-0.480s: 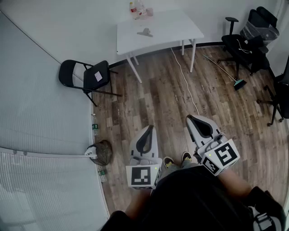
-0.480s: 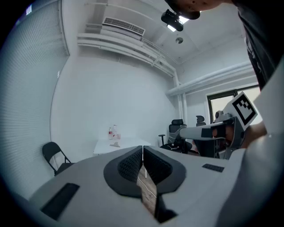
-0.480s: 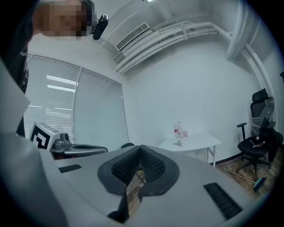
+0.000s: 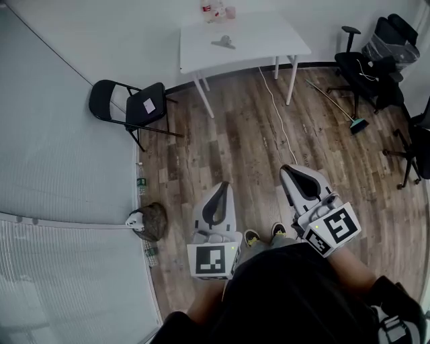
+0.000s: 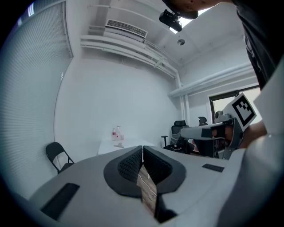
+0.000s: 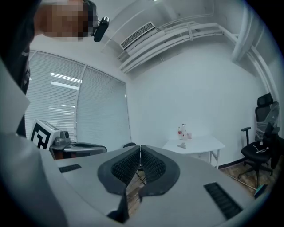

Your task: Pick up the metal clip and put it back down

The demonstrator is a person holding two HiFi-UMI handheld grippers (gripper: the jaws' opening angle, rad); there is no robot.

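Note:
The metal clip (image 4: pixel 224 43) lies on a white table (image 4: pixel 269 40) at the far end of the room, small in the right gripper view (image 6: pixel 181 145) and the left gripper view (image 5: pixel 119 144). Both grippers are held level near the person's body, far from the table. My left gripper (image 4: pixel 222 186) is shut, jaws meeting with nothing between them (image 5: pixel 142 148). My right gripper (image 4: pixel 285 169) is shut and empty too (image 6: pixel 140 148).
Small bottles (image 4: pixel 213 9) stand at the table's back edge. A black folding chair (image 4: pixel 127 102) stands left by the blinds, office chairs (image 4: pixel 376 54) at the right, a broom (image 4: pixel 336 106) and a white cable (image 4: pixel 275 111) on the wood floor. A bag (image 4: pixel 149 222) lies near my left.
The head view has shifted slightly, so the table and chairs sit a little further right and up. Both grippers stay shut at the same place by the body.

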